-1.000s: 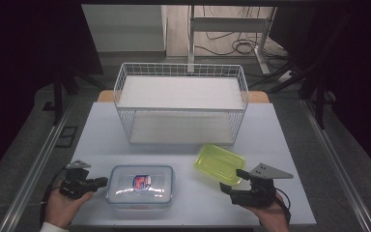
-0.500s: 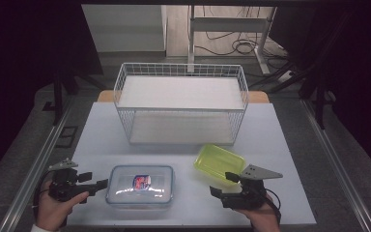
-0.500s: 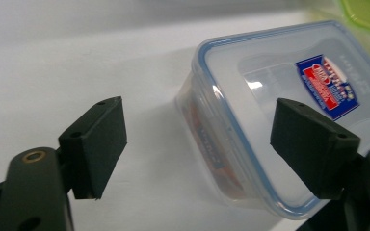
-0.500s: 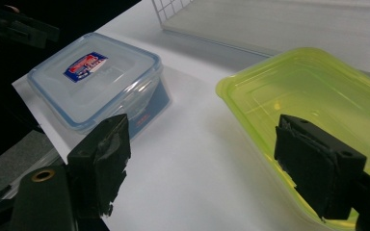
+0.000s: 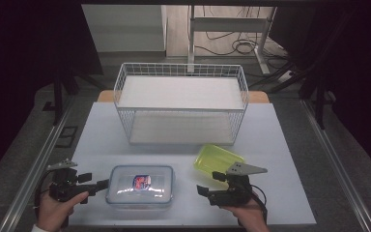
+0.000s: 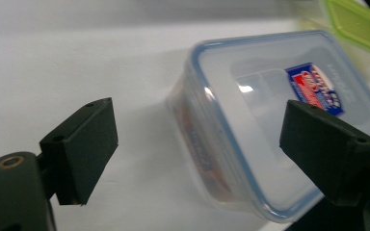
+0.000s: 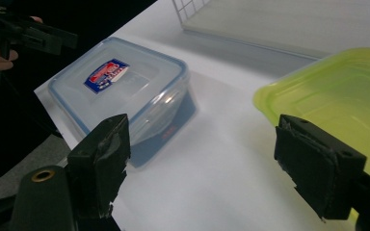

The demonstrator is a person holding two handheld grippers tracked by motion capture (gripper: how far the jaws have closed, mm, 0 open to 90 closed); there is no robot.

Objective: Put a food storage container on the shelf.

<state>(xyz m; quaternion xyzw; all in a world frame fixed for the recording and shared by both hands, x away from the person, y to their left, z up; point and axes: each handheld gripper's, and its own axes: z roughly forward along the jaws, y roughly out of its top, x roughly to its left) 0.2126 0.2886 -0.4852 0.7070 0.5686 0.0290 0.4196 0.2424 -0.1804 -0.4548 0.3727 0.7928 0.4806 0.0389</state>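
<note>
Both claws spread and holding nothing, lidded food container between them at the near edge of the table.

My left claw (image 5: 101, 183) sits just beside the clear blue-rimmed food container (image 5: 140, 185); right claw (image 5: 204, 192) near the green container (image 5: 218, 159). Risk: smooth lid, white table (image 5: 280, 145) looks slick, a push could slide it off the edge. Wire basket (image 5: 181, 104) behind; dark room, floor cables.

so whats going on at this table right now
A person holds a pair of tongs in each hand at a white table. The left tongs, open, sit at the left end of a clear lidded food container. The right tongs, also open, are beside a yellow-green container. Nothing is gripped. A white wire basket stands farther back.
</note>
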